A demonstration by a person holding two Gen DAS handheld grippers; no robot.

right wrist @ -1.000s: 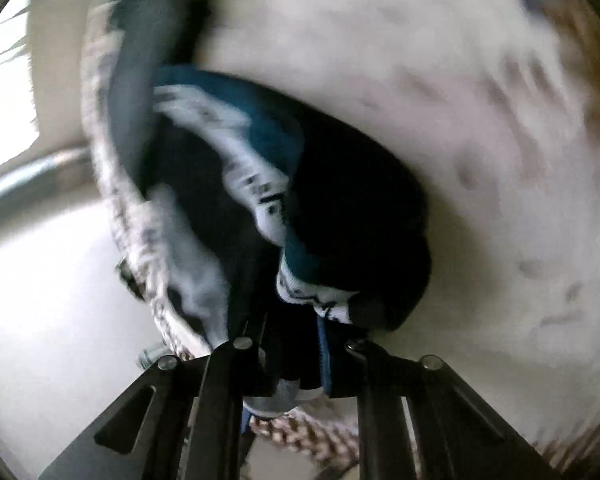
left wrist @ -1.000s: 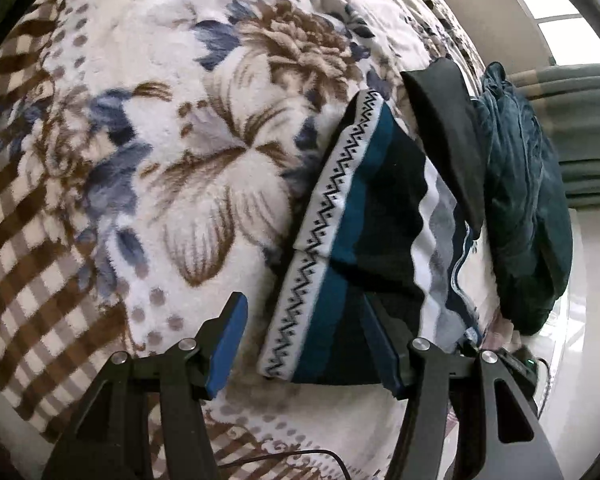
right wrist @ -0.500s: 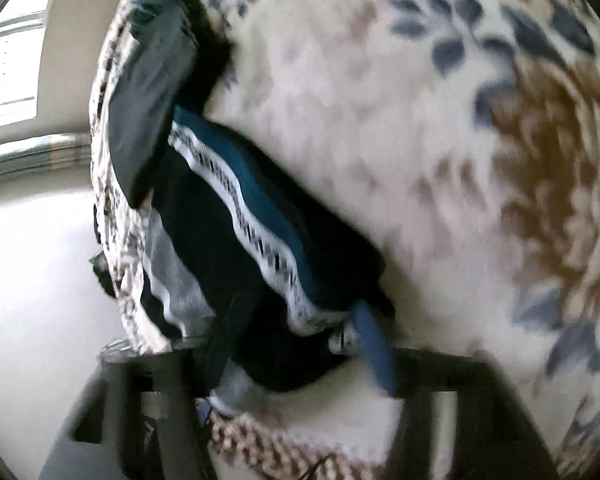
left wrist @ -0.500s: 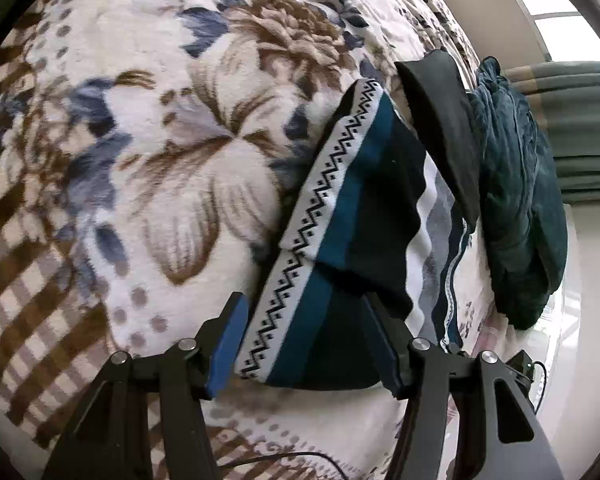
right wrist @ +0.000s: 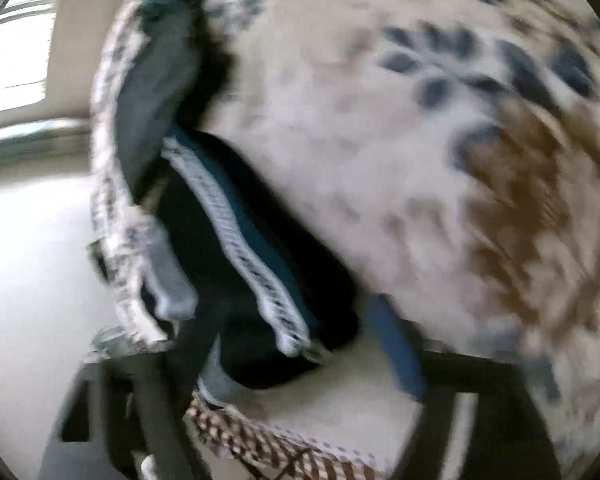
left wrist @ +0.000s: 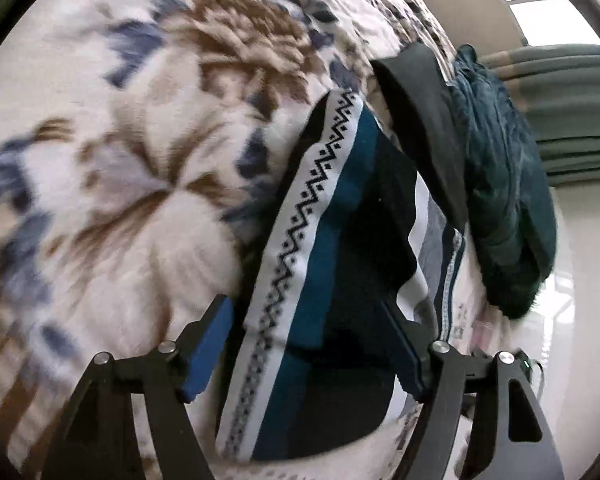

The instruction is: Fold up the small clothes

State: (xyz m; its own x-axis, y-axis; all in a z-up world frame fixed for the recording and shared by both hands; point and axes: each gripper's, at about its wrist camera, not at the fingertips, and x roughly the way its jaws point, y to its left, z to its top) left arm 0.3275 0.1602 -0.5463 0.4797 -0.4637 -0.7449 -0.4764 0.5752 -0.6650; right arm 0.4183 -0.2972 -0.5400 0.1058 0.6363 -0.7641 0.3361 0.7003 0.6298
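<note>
A folded small garment [left wrist: 332, 264], black and teal with a white zigzag band, lies on the floral blanket [left wrist: 140, 168]. My left gripper [left wrist: 308, 340] straddles its near end. Its jaws are opening, the left pad stands clear of the white band and the right finger lies over the dark cloth. The right wrist view is blurred by motion. There the same garment [right wrist: 256, 264] lies between the fingers of my right gripper [right wrist: 300, 340]. Those jaws are opening too, spread wide, and neither pad presses on the cloth.
A flat black piece [left wrist: 420, 120] and a crumpled dark teal garment [left wrist: 504, 200] lie beyond the folded one, near the bed's edge. A grey and white striped piece [left wrist: 436, 240] sticks out from under it. Pale floor [right wrist: 32, 280] shows past the blanket's checked border [right wrist: 268, 444].
My right gripper was shut on the garment's corner and has since spread wide and let it go. The left jaws have widened and moved in closer along the garment.
</note>
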